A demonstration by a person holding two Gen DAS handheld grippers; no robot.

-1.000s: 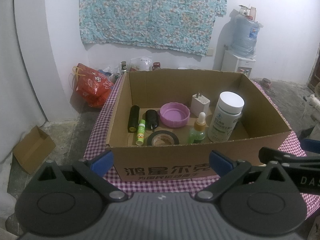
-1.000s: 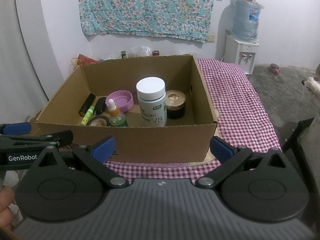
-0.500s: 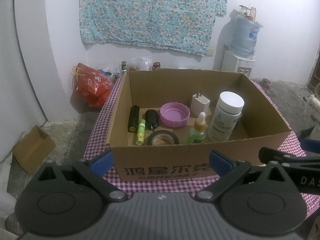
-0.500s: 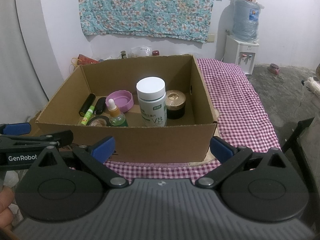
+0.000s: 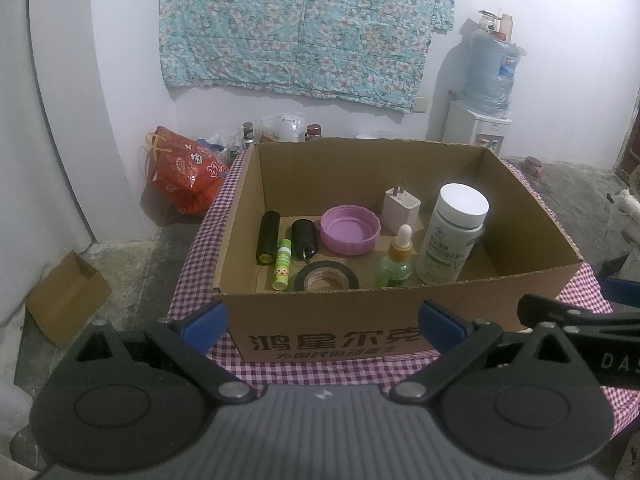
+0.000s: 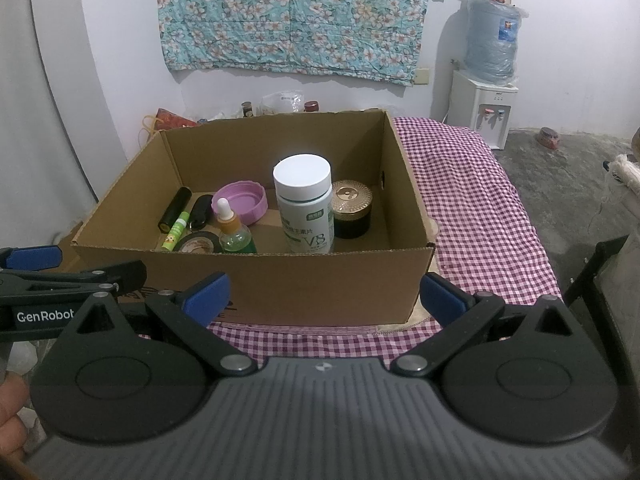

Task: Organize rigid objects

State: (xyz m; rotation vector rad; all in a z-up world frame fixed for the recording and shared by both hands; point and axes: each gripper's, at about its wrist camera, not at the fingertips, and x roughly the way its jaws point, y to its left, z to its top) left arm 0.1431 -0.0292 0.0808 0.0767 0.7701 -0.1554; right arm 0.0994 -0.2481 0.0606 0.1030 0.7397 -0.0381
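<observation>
Biggest thing first: the cardboard box (image 5: 400, 328) sits on the checked cloth (image 6: 472, 208) covering the tabletop, and every rigid item in sight is inside it. By the look of it, the collecting is done or close to done; nothing loose lies on the cloth that either view shows, though what is behind the box is hidden.

Inside, the white supplement bottle (image 6: 306, 204) stands upright near the front, right of centre. The purple lid (image 5: 351, 229) lies open side up in the middle. Beside the bottle, toward the right wall, stands a dark jar with a gold lid (image 6: 353, 208), seen only from the right wrist. The white charger plug (image 5: 401, 205) is at the back wall. The black tape roll (image 5: 326, 276) lies flat at the front, with the green dropper bottle (image 5: 394, 260) upright just beside it. On the left, three lie side by side: a black cylinder (image 5: 267, 237), a small black key-fob-like piece (image 5: 305, 238), and the green lip-balm tube (image 5: 282, 258).

Both tools hang short of the front wall, holding nothing. The left gripper (image 5: 320, 320) has its fingers wide apart; the right gripper (image 6: 322, 294), the same. What may be left, I'd judge, is only tidying the layout inside.
</observation>
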